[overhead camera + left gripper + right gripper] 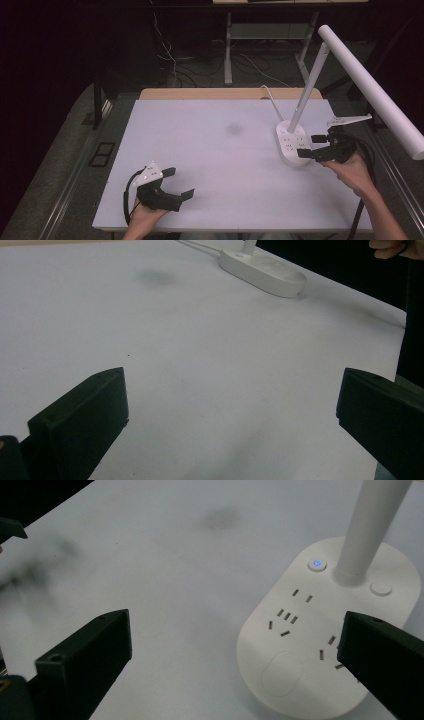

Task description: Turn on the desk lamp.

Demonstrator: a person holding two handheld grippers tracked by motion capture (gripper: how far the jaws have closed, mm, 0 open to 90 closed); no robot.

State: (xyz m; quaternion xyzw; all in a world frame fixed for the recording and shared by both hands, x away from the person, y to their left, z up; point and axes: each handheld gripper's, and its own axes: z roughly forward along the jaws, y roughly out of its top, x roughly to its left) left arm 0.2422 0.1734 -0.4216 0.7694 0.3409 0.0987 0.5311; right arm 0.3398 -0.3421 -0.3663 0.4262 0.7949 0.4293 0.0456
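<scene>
Left gripper (179, 184) is held low over the bare near-left part of the white table (215, 150), jaws spread wide and nothing between them; it is judged to be parked clear of the work. A faint dark smudge (233, 129) is seen mid-table. Further right, a white lamp base (292, 142) with sockets and a lit blue button (316, 564) is set near the table's right edge, its stem (307, 90) leaning up to the tube head (372, 90). At the base's right side, the right gripper (312, 146) is held with jaws wide apart, empty, probably positioned to reach the base.
</scene>
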